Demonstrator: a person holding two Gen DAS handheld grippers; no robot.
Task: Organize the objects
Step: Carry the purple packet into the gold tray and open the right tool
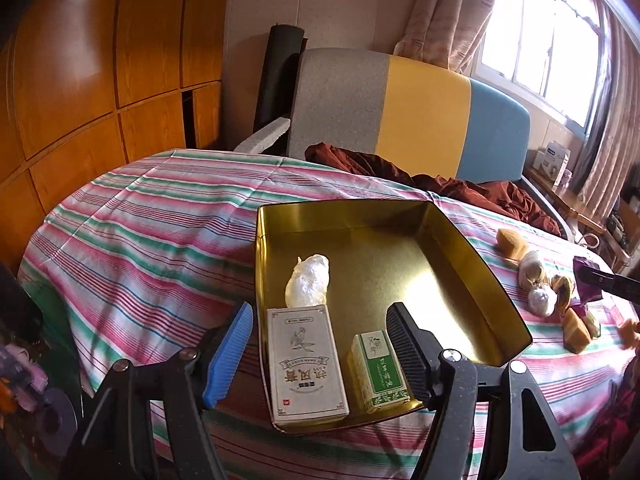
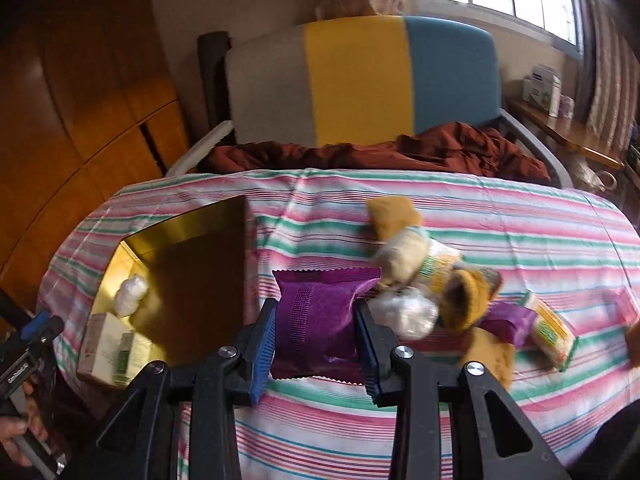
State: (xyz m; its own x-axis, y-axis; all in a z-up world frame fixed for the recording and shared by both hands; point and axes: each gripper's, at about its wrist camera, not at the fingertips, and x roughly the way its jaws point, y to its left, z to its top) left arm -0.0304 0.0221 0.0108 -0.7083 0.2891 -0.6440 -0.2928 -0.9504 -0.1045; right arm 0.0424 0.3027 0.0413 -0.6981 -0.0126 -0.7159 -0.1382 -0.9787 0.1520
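Holding a purple packet [image 2: 316, 312] clenched in our right gripper [image 2: 316, 340] over the striped bed [image 2: 400, 432]; our left gripper [image 1: 320, 356] hangs released above the gold tin [image 1: 460, 240], which contains three things: two boxes, one white wad [image 1: 307, 281].

Left tongs [image 1: 320, 354] agape and empty, right tongs [image 2: 316, 344] clamped on something, both angled downward.

glossy metal tin [image 1: 472, 264], shiny foil packet [image 2: 316, 312]
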